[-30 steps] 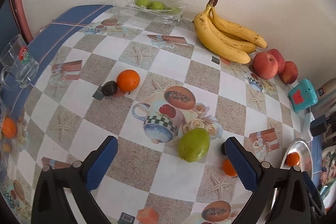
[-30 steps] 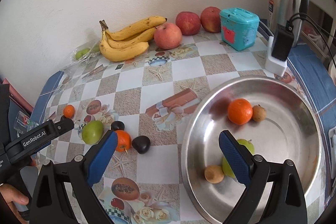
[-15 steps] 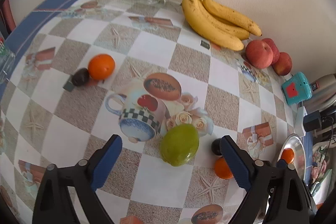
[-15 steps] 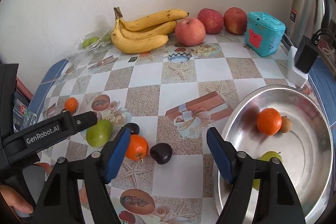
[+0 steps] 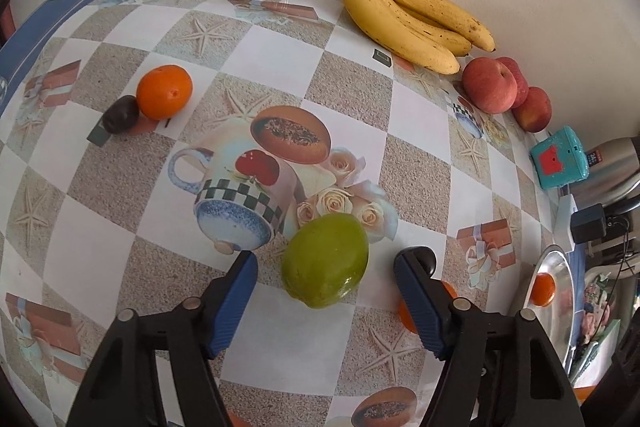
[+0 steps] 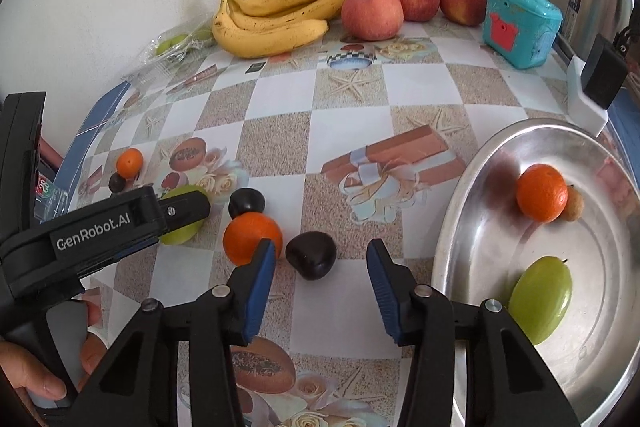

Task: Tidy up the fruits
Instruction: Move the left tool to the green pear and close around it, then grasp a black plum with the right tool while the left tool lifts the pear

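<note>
Left gripper (image 5: 324,263) closing, green fruit (image 5: 325,261) lower centre between pads, no contact I see. Right gripper (image 6: 320,255) closing, dark fruit (image 6: 311,254) between pads, untouched. Versus earlier: both jaws narrower, lower; metal bowl (image 6: 460,219) now far right.

We count: three oranges (image 6: 253,238), three apples (image 6: 372,13), three dark plums (image 6: 311,254), two green mangoes (image 6: 540,301), one banana bunch (image 6: 272,15).

Black gripper (image 6: 318,259) frame, blue ribbed pads, silver screws
</note>
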A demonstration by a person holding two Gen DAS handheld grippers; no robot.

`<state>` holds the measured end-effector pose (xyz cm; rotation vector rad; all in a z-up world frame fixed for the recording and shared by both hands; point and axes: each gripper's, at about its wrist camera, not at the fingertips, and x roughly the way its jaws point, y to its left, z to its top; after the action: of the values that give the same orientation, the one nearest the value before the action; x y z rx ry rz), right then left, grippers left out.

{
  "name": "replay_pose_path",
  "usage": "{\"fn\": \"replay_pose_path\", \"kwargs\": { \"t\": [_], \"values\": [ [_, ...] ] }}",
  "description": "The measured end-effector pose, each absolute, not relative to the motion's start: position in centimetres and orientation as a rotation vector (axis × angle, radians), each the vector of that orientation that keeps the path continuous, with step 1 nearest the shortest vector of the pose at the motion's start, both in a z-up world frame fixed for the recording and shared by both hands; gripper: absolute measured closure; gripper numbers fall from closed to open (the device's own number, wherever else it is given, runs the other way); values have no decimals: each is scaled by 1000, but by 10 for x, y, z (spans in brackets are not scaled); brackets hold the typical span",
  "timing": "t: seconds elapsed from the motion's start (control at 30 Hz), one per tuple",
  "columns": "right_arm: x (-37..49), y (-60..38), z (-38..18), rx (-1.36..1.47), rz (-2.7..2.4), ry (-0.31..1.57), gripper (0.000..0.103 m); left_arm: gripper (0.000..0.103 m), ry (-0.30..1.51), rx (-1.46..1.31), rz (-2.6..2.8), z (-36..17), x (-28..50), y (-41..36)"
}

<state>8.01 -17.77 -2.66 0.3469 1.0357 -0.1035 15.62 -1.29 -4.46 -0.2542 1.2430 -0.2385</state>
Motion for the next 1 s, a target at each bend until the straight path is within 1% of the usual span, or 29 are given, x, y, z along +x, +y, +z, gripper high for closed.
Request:
{"fn": "replay_pose_path", "kwargs": {
  "t": [0.03,0.13,0.2,0.27,0.3,0.63,0.7,0.77,1.0],
  "values": [
    [80,-177,-28,349,-102,1039,54,34,1240,-251,-239,-44,156,-13],
    [81,-176,-31,346,-95,1051,58,47,1243,-246,-247,-45,155,-16],
    [81,-176,-33,346,-93,1056,58,58,1244,-231,-241,-45,155,-16],
    [81,-176,-34,352,-88,1056,59,58,1245,-228,-242,-46,155,-16],
    [82,-176,-34,352,-87,1056,62,58,1245,-229,-243,-46,155,-16],
    [83,-178,-39,370,-83,1052,66,58,1257,-221,-238,-45,151,-18],
    [83,-177,-38,370,-74,1049,71,58,1260,-222,-239,-45,149,-19],
    [83,-175,-38,366,-69,1047,73,58,1263,-223,-240,-45,148,-20],
    [83,-176,-38,378,-60,1043,75,58,1268,-228,-233,-44,145,-18]
  ]
}}
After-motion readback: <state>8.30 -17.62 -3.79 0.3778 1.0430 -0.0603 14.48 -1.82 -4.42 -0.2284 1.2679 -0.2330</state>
